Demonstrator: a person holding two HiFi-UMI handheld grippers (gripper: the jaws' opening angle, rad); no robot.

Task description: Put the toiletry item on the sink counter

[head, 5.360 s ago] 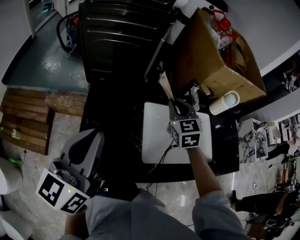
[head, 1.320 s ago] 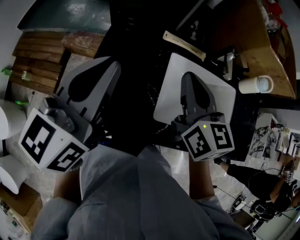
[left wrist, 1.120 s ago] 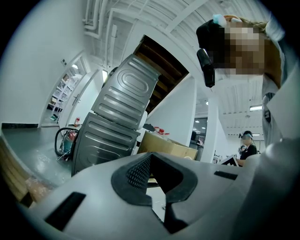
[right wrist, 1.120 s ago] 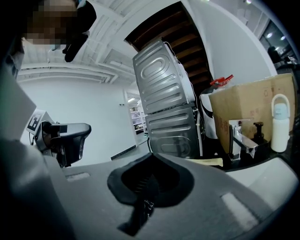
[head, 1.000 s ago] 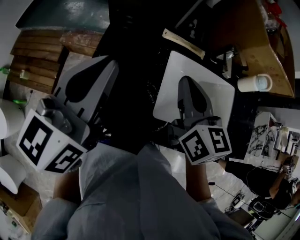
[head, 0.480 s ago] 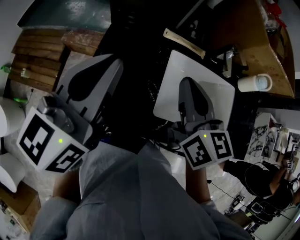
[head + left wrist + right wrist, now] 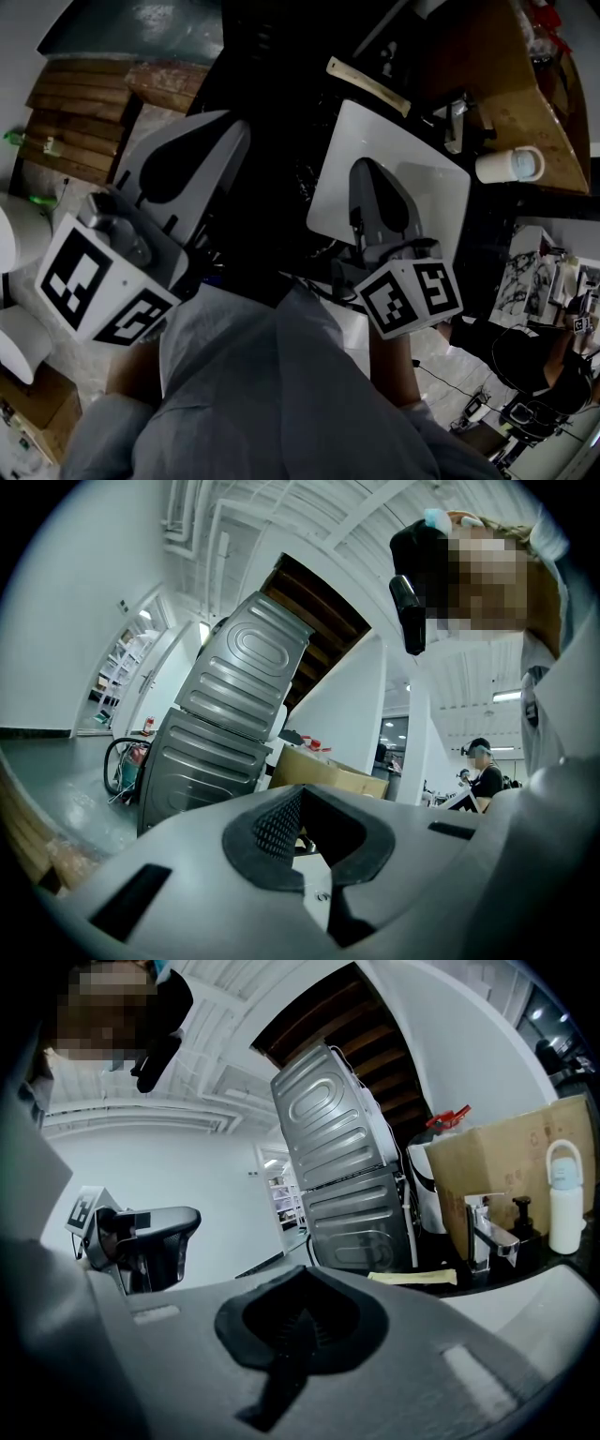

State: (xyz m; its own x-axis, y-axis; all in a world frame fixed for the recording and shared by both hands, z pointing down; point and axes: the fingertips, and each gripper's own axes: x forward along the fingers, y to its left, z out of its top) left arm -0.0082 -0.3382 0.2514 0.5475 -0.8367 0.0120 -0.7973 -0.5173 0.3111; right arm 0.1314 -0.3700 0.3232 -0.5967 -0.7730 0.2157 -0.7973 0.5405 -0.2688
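Toiletry item (image 7: 368, 87) lies on the counter (image 7: 281, 178) behind the sink (image 7: 436, 192), clear of faucet (image 7: 457, 122) and bottle (image 7: 511, 166). Left gripper (image 7: 232, 129) and right gripper (image 7: 361, 169): clenched, empty.

The right gripper (image 7: 302, 1321) has its jaws shut on nothing, and past it a flat pale toiletry item (image 7: 412, 1279) lies on the dark counter (image 7: 532, 1252) near the tap (image 7: 483, 1227) and a white bottle (image 7: 563, 1199).

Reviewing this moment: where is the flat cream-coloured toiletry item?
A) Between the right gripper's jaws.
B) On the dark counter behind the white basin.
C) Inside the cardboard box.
B: the toiletry item lies on the counter beyond the basin, clear of the shut, empty right gripper.
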